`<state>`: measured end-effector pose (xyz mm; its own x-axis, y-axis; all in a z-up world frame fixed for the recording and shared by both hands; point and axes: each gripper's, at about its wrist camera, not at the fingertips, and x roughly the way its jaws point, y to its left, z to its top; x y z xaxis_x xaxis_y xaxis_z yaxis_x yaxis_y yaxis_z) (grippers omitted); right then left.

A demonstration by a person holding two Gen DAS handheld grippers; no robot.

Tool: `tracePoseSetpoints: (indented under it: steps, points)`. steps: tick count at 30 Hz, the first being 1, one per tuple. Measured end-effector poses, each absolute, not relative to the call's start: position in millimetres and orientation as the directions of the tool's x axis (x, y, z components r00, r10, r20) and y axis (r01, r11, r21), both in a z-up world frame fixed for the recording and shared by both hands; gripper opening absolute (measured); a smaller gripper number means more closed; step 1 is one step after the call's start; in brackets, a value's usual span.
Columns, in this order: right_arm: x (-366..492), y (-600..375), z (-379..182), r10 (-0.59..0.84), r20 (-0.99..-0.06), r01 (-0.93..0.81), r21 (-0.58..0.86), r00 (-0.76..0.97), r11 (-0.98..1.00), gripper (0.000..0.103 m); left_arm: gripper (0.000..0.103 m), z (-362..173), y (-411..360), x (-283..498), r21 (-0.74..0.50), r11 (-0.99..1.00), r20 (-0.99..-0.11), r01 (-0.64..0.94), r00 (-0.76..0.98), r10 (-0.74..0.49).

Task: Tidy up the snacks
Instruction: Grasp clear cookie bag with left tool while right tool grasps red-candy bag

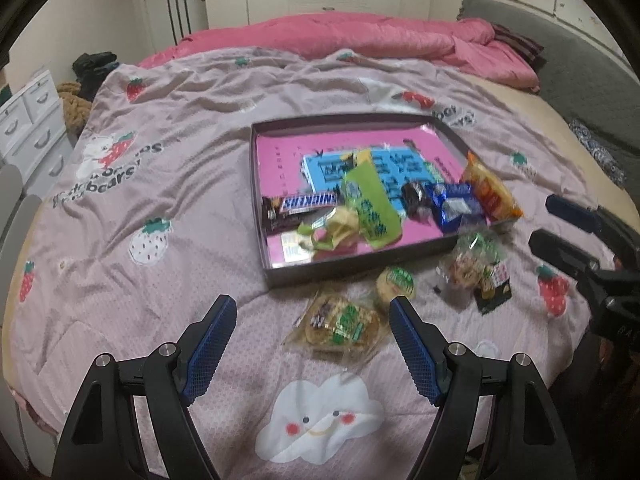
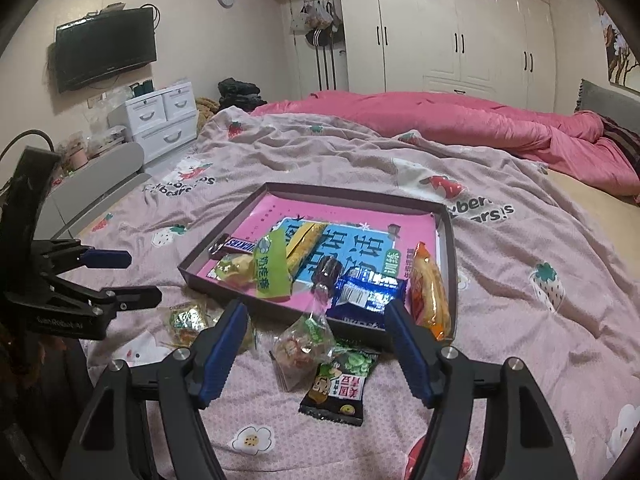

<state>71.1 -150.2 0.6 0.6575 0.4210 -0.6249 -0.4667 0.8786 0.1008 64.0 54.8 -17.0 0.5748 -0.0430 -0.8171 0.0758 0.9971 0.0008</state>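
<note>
A dark shallow box (image 1: 276, 272) with a pink and blue lining sits on the bed. It holds a Snickers bar (image 1: 308, 204), a green packet (image 1: 368, 204), blue packets (image 1: 456, 204) and an orange packet (image 1: 492, 190). Loose on the blanket in front of it lie a clear cookie packet (image 1: 340, 322), a round green-labelled snack (image 1: 396, 282), a clear bag of snacks (image 2: 304, 346) and a black and green packet (image 2: 340, 384). My left gripper (image 1: 313, 301) hovers open over the cookie packet, pads apart from it. My right gripper (image 2: 316, 304) stands open around the clear bag without pressing on it.
The pink-grey printed blanket (image 1: 160, 200) is wrinkled. A pink quilt (image 1: 360, 36) is bunched at the far side, and a grey headboard (image 1: 580, 60) runs along the right. White drawers (image 2: 160, 120) stand left of the bed. The left gripper (image 2: 145, 276) appears at the left of the right wrist view.
</note>
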Motion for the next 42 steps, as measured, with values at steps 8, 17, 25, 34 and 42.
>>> tracePoseSetpoints:
  steps: [8, 17, 25, 34, 42]
  points:
    - [62, -144, -9, 0.404, -0.653, -0.482, 0.067, 0.641, 0.874, 0.071, 0.08, -41, 49, 62, -0.007, 0.993, -0.857, 0.117, 0.511, -0.066]
    - [66, -141, -19, 0.399, -0.676, -0.491, 0.063, 0.62, 0.869, 0.072, 0.08, -58, 47, 72, -0.018, 0.992, -0.875, 0.124, 0.478, -0.076]
    - [71, -132, -32, 0.374, -0.706, -0.508, 0.024, 0.601, 0.861, 0.072, 0.08, -63, 40, 76, -0.01, 0.989, -0.878, 0.144, 0.472, -0.078]
    - [72, -110, -49, 0.321, -0.719, -0.549, -0.1, 0.617, 0.83, 0.072, 0.08, -76, 40, 86, 0.002, 0.99, -0.888, 0.141, 0.456, -0.063]
    - [75, -91, -69, 0.272, -0.742, -0.587, -0.196, 0.612, 0.785, 0.072, 0.081, -89, 33, 94, 0.005, 0.987, -0.895, 0.158, 0.441, -0.067]
